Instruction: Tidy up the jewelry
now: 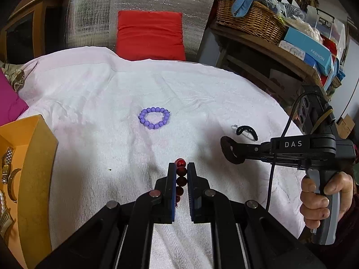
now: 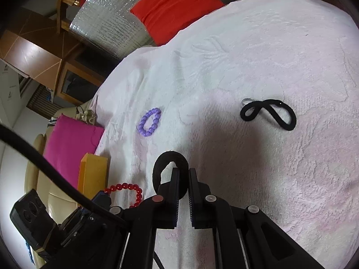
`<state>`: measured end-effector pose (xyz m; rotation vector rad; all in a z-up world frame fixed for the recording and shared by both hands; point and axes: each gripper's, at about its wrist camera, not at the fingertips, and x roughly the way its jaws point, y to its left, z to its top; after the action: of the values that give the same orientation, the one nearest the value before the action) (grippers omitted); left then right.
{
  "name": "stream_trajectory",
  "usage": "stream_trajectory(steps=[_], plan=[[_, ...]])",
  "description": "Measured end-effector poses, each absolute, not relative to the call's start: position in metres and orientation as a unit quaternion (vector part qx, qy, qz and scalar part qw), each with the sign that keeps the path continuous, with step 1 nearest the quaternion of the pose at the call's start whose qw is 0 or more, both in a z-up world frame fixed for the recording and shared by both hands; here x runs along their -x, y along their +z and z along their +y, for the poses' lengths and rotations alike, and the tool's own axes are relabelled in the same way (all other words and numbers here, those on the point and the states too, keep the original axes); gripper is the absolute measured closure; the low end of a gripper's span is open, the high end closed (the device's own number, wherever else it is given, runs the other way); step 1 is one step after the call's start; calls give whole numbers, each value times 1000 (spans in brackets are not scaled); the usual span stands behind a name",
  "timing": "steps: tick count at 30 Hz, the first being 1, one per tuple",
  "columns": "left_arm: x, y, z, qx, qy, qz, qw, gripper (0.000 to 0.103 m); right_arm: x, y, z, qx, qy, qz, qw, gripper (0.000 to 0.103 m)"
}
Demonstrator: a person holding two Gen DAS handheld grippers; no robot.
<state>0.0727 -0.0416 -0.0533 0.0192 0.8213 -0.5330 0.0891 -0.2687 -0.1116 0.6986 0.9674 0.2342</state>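
I am pinching the red bead bracelet (image 1: pixel 180 180) between the fingers of my left tool (image 1: pixel 181 168), holding it above the white towel (image 1: pixel 202 89), near the yellow box (image 1: pixel 33 157). My right tool (image 2: pixel 184 172) is gripping a black hair tie (image 2: pixel 168 163), while the purple bracelet (image 1: pixel 154 118) and a twisted black hair tie (image 2: pixel 268 113) are lying on the towel, well apart
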Motion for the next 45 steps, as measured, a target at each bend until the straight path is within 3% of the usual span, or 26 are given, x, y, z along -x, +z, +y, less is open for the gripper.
stream_trajectory(steps=[18, 29, 31, 33, 35, 45], plan=[[-83, -82, -53, -62, -201, 433, 876, 93, -93, -135, -262, -278, 77, 495, 820, 94], [-99, -100, -18, 11, -210, 485, 849, 93, -90, -144, -274, -330, 84, 490, 802, 94], [-97, -100, -17, 8, -214, 482, 850, 87, -90, -145, -276, -339, 86, 491, 798, 94], [-93, -99, -17, 4, -216, 477, 852, 61, -90, -146, -276, -343, 85, 491, 797, 94], [-91, -100, -18, -4, -213, 474, 854, 49, -89, -147, -277, -349, 84, 490, 795, 93], [-84, -90, -26, -46, -201, 440, 874, 49, -86, -149, -283, -365, 85, 490, 787, 93]])
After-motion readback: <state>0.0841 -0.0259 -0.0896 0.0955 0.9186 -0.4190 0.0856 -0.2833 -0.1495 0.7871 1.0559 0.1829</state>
